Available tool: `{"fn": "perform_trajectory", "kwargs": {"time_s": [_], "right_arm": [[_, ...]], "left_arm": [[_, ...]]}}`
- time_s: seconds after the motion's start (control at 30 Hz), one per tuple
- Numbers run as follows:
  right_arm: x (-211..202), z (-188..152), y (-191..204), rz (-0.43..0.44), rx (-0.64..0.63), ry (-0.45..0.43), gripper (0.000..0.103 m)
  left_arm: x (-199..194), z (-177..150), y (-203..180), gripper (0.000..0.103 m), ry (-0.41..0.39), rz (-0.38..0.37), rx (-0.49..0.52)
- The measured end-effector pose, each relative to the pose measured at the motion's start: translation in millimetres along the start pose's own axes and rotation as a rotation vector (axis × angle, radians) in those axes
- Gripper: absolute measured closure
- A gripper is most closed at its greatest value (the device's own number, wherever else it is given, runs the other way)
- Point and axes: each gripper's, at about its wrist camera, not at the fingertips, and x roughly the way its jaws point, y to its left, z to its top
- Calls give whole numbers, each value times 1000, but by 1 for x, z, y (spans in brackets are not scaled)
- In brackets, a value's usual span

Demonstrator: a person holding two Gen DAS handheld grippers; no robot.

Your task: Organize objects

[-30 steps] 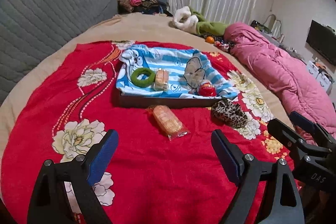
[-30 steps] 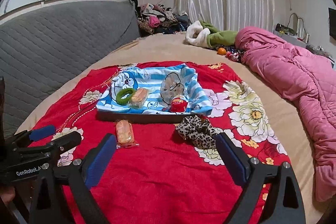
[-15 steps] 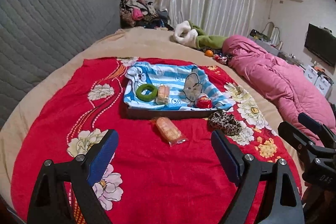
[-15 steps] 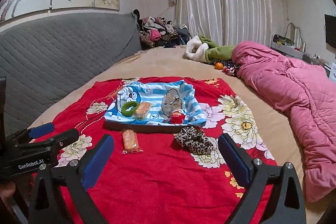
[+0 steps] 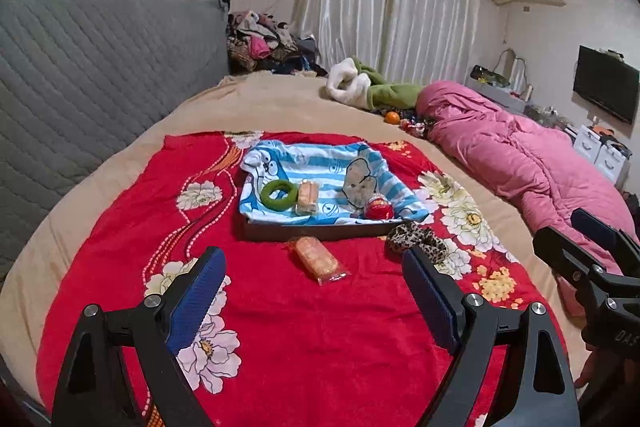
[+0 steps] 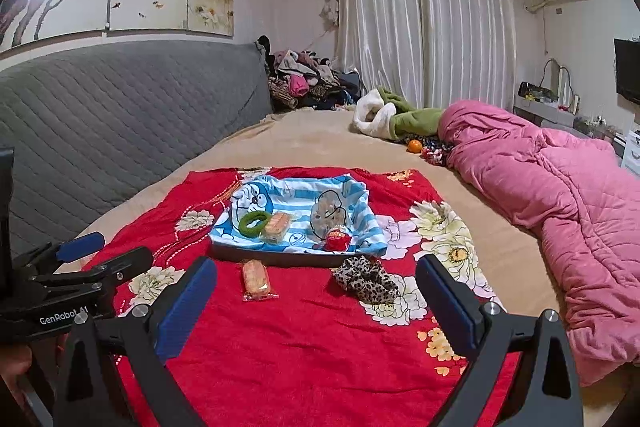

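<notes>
Both grippers hang over the near edge of the red blanket (image 5: 280, 327) on the bed (image 5: 260, 103). The left gripper (image 5: 314, 291) has its jaws wide open and holds nothing. The right gripper (image 6: 316, 301) has its jaws wide open too, and they are empty.

A tray (image 6: 280, 259) lined with a blue striped cloth (image 6: 296, 195) sits in the middle of the blanket. A green ring (image 5: 279, 190), a snack pack (image 5: 307, 191) and a red ball (image 5: 378, 207) lie in it. Just before the tray's near edge lie a wrapped snack (image 5: 317, 259) and a leopard scrunchie (image 5: 416, 242), apart from each other.
</notes>
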Motion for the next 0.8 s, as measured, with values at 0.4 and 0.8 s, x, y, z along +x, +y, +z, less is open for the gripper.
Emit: {"fn": "perform_trajectory", "kwargs": {"time_s": [0.4,0.8], "right_arm": [[-20,-1,1,0,-5,-22,2],[-2,-18,-5,-10,-12,46,1]], "left_arm": [[-18,0,-6,12,-22,-4,16],[10,-16,-6,12,43,16,23]]}}
